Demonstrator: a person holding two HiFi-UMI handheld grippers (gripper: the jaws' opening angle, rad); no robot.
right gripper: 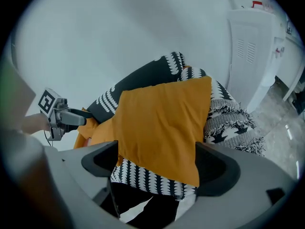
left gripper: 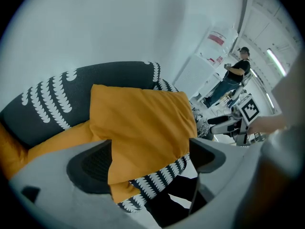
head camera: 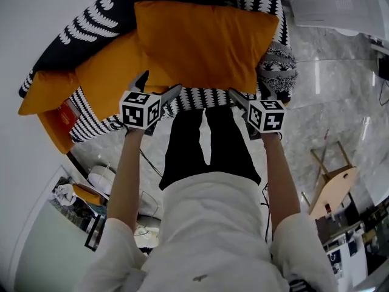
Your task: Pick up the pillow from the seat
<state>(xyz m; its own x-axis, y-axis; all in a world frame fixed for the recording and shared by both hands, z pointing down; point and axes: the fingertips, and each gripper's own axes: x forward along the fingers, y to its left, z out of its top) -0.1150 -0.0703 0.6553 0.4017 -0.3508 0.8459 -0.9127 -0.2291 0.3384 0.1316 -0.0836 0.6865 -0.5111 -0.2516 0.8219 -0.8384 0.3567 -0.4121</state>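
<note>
An orange pillow point(head camera: 200, 41) leans on the seat point(head camera: 194, 97), which has a black-and-white patterned cover. My left gripper point(head camera: 159, 84) is at the pillow's lower left edge, my right gripper point(head camera: 249, 93) at its lower right corner. In the left gripper view the pillow point(left gripper: 143, 132) fills the gap of the left gripper point(left gripper: 150, 161), whose jaws stand wide apart. In the right gripper view the pillow's point(right gripper: 162, 128) lower edge hangs between the wide jaws of the right gripper point(right gripper: 159, 163). No pad visibly presses on the fabric.
A second orange cushion point(head camera: 91, 81) and a black cushion with white leaf print point(head camera: 79, 23) lie behind and left. A fringed patterned throw point(head camera: 276, 62) hangs at the seat's right. A wooden stool point(head camera: 331, 187) stands on the marble floor. A person point(left gripper: 233, 78) stands far off.
</note>
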